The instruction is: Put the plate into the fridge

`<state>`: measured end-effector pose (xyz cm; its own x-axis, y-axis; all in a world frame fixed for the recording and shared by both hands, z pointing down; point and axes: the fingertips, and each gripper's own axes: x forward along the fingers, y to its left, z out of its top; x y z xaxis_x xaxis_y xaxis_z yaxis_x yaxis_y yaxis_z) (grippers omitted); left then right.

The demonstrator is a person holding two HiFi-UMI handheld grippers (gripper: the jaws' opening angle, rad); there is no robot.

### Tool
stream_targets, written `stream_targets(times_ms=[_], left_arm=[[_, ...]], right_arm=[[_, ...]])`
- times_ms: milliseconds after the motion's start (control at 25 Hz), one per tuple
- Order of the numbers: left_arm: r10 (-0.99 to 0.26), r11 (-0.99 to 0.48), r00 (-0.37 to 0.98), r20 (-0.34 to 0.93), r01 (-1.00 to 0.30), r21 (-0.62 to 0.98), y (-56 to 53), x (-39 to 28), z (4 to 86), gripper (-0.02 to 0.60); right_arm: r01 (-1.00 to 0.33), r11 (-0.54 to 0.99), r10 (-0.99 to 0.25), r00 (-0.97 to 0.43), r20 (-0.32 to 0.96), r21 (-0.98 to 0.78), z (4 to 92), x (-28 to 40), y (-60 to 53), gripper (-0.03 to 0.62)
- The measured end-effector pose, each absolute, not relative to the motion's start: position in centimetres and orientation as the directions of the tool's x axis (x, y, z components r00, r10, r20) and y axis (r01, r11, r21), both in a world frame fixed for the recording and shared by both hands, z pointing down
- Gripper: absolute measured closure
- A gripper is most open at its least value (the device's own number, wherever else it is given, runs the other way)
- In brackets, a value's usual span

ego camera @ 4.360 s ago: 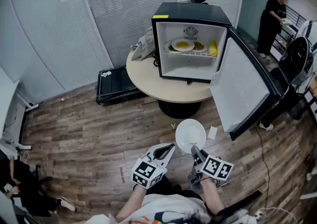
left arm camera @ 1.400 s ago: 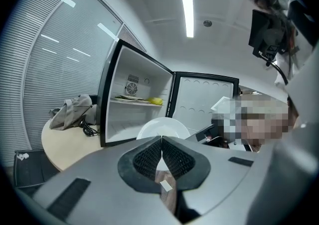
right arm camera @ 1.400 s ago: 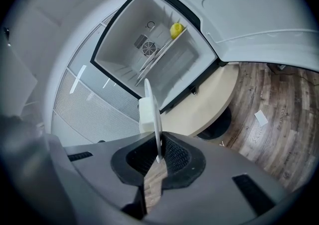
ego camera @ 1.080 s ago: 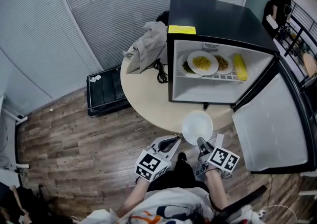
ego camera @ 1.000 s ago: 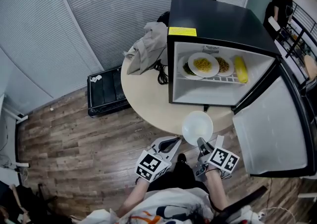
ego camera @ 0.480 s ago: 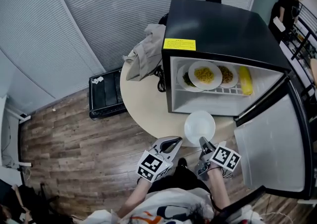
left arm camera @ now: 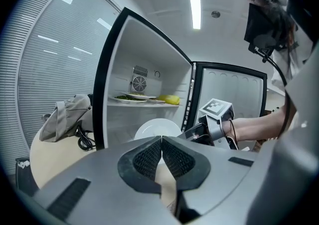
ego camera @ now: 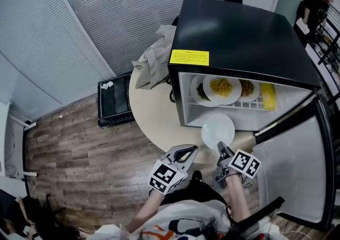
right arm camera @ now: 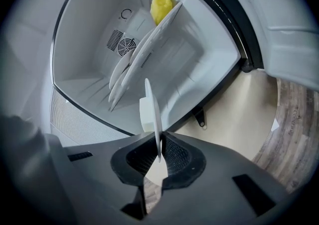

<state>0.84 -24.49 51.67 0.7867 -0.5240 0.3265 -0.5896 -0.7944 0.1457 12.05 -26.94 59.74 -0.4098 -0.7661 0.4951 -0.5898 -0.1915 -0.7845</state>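
Two grippers are seen low in the head view. The left gripper is closed, jaws pressed together on nothing. The right gripper is clamped on the near rim of the empty white plate. The plate is held over the round table, just before the open mini fridge.

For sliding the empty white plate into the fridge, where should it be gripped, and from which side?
Take the plate by its near rim, from the side away from the fridge, as the right claw does. It is thin and flat, so pinching one edge leaves the far edge free to enter first, under the loaded shelf.
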Motion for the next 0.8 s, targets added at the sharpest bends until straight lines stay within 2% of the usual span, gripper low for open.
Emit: stream_targets(times_ms=[800], left_arm=[[-0.531,-0.776,0.767,0.360,-0.611,0.158,-25.9,2.1,52.9,0.569]], right_arm=[[-0.595,-0.259,-0.746,-0.376,0.549,-0.761,63.5,14.9,-32.4,0.568]])
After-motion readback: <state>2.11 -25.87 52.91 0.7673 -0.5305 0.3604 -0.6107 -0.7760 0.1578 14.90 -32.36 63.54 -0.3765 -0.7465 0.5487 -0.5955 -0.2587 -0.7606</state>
